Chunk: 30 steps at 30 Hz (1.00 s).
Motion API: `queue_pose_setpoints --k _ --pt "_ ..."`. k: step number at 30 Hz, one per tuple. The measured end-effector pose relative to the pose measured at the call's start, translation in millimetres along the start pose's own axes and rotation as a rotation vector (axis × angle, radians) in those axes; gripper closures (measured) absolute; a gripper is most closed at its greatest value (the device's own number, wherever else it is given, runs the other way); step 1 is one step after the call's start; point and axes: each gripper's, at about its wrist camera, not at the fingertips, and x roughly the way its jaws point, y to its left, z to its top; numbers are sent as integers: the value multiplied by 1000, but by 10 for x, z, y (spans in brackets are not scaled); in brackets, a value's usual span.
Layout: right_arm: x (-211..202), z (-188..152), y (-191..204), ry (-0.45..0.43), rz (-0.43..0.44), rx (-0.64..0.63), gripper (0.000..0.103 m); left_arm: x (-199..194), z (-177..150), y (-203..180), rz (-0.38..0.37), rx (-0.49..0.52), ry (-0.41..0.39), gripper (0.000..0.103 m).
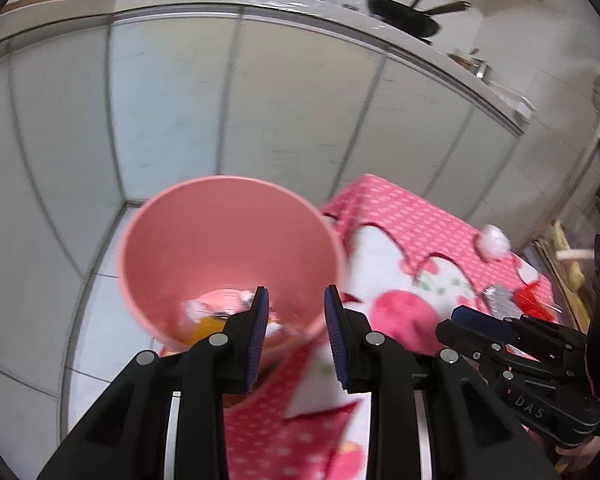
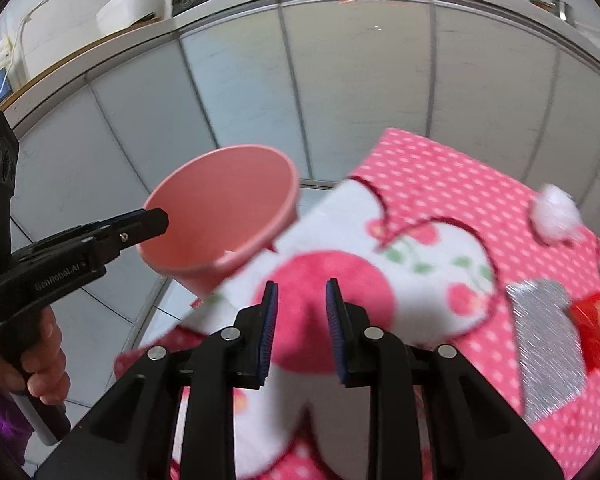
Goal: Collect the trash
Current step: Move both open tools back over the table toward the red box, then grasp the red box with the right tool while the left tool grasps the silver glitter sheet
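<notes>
A pink bin (image 1: 228,240) (image 2: 220,216) sits by the left corner of the table, with orange and white scraps (image 1: 208,320) at its bottom. My left gripper (image 1: 296,308) (image 2: 158,220) hovers at the bin's near rim, open, with nothing pressed between its pads. My right gripper (image 2: 302,304) (image 1: 460,316) is open and empty above the strawberry-print cloth (image 2: 440,184). On the cloth's right side lie a white crumpled ball (image 2: 556,214) (image 1: 494,240), a silver wrapper (image 2: 548,340) (image 1: 500,300) and a red wrapper (image 2: 596,320) (image 1: 534,300).
White cabinet doors (image 1: 300,100) stand behind the table under a counter edge (image 1: 260,0) carrying pots and a frying pan (image 1: 404,16). Pale floor tiles (image 1: 92,320) lie left of the bin. A person's hand (image 2: 40,360) grips the left tool's handle.
</notes>
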Motion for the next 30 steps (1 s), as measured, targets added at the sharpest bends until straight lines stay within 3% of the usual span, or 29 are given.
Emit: queue_pose_setpoints --k 10,12,14,24,30 --pt "-402 -387 -603 35 -40 31 76 -38 -133 -590 -99 110 27 75" --pt "-469 -468 -701 41 -37 24 58 -37 -151 -665 -110 126 33 75" --pt "-499 -518 -742 50 -42 10 57 -37 -183 -739 -119 144 41 75" --pt "-357 -579 -880 139 -89 -175 51 32 -278 -930 -121 189 87 75" --pt "-200 -606 -998 169 -81 -192 51 82 -296 -981 -106 198 106 75"
